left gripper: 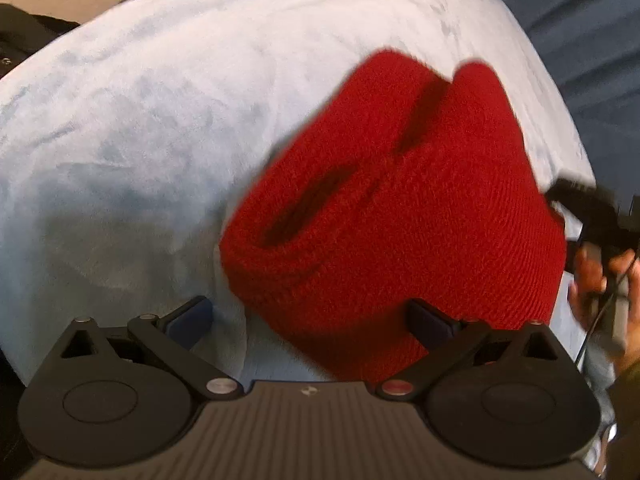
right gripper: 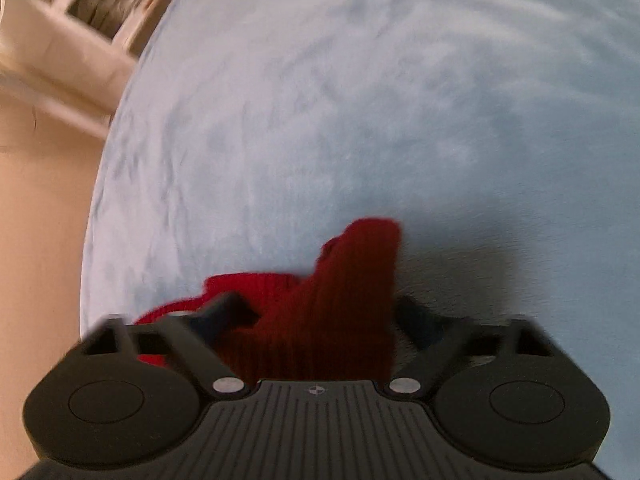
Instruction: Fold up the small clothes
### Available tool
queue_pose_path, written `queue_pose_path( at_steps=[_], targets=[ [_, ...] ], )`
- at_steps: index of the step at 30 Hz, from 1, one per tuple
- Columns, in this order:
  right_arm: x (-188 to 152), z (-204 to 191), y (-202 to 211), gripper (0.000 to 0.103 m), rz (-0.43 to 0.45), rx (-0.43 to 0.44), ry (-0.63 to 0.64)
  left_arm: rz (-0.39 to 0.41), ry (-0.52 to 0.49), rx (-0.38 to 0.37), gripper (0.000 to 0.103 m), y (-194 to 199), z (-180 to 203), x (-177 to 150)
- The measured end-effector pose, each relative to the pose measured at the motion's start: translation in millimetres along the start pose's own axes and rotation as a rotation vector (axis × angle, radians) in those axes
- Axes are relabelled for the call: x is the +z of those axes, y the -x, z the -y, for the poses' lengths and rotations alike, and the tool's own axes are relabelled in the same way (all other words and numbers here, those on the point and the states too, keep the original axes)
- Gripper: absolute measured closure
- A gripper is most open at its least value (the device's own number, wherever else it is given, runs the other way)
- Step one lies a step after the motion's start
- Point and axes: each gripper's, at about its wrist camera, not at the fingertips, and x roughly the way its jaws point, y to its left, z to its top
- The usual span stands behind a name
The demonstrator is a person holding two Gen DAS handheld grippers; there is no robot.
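Note:
A red knitted garment (left gripper: 400, 216) lies bunched on a pale blue fleece cover (left gripper: 160, 120). In the left wrist view it fills the right of centre. My left gripper (left gripper: 312, 316) is open; its right finger (left gripper: 430, 320) rests against the garment's near edge and its left finger (left gripper: 192, 314) is over the fleece. In the right wrist view the garment (right gripper: 336, 304) rises between the fingers of my right gripper (right gripper: 320, 312), which is open around it without pinching. That view is blurred by motion.
The other hand and its gripper (left gripper: 600, 240) show at the right edge of the left wrist view. Dark blue fabric (left gripper: 580, 20) lies beyond the fleece at top right. A beige floor (right gripper: 40, 240) and pale furniture (right gripper: 72, 32) lie left of the fleece.

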Motion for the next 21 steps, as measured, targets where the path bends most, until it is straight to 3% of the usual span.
queue_pose_path(
  at_steps=[1, 2, 5, 7, 10, 14, 16, 18, 21],
  targets=[
    [-1.5, -4.9, -0.2, 0.067, -0.006, -0.005, 0.033, 0.023, 0.005, -0.021, 0.028, 4.4, -1.2, 2.6],
    [-3.9, -10.4, 1.4, 0.074, -0.007, -0.015, 0.079, 0.016, 0.007, -0.045, 0.034, 5.4, -1.1, 6.2],
    [-11.1, -10.1, 18.2, 0.08, 0.021, -0.02, 0.139, 0.001, -0.024, -0.062, 0.046, 6.6, 0.4, 25.0],
    [-16.2, 10.9, 39.1, 0.082, 0.067, 0.026, 0.08, -0.012, -0.123, -0.071, 0.046, 2.2, 17.5, 51.3],
    [-48.3, 65.2, 77.4, 0.083, 0.177, 0.058, -0.082, -0.012, -0.43, -0.134, 0.047, -16.0, 86.5, 106.4],
    [-157.3, 150.7, 116.5, 0.086, 0.316, 0.122, -0.439, -0.082, -0.75, -0.156, 0.047, -68.7, 198.6, 148.2],
    [-218.3, 169.1, 117.3, 0.086, 0.367, 0.177, -0.59, -0.103, -0.793, -0.108, 0.045, -91.0, 233.5, 152.3],
    [-264.5, 169.2, 110.8, 0.085, 0.428, 0.241, -0.691, -0.101, -0.791, -0.065, 0.043, -100.4, 245.4, 151.4],
    [-281.9, 156.7, 106.4, 0.084, 0.489, 0.23, -0.704, -0.062, -0.805, -0.038, 0.031, -96.5, 240.3, 152.0]
  ],
)
